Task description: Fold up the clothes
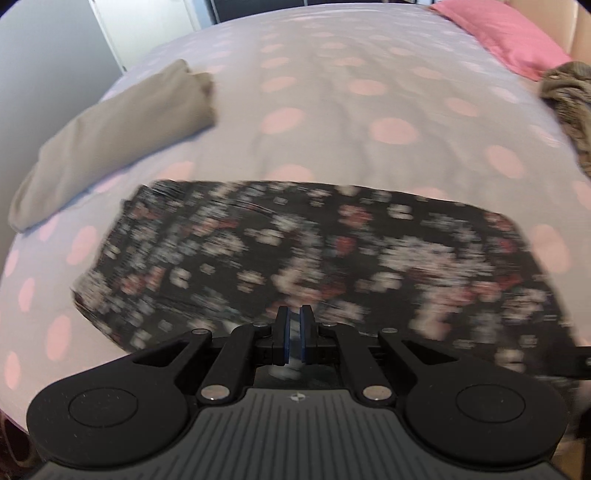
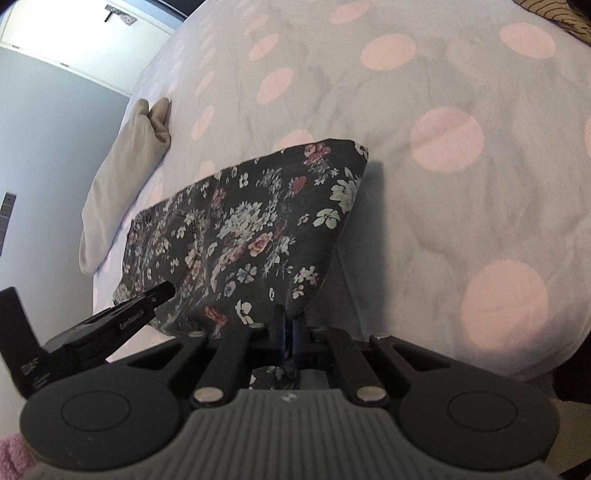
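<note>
A dark floral garment (image 1: pixel 295 258) lies spread on the dotted bed sheet (image 1: pixel 351 110), blurred in the left wrist view. My left gripper (image 1: pixel 294 314) is shut on its near edge, with fabric pinched between the blue pads. In the right wrist view the same floral garment (image 2: pixel 258 229) rises off the sheet in a tent, and my right gripper (image 2: pixel 290 317) is shut on its near corner. The left gripper (image 2: pixel 162 290) shows there at the lower left, against the garment's left edge.
A folded beige garment (image 1: pixel 110 140) lies at the bed's left edge, also seen as the beige garment (image 2: pixel 125 177). A pink pillow (image 1: pixel 509 33) sits at the far right, beside a crumpled olive garment (image 1: pixel 569 103). A grey wall (image 2: pixel 55 147) lies left of the bed.
</note>
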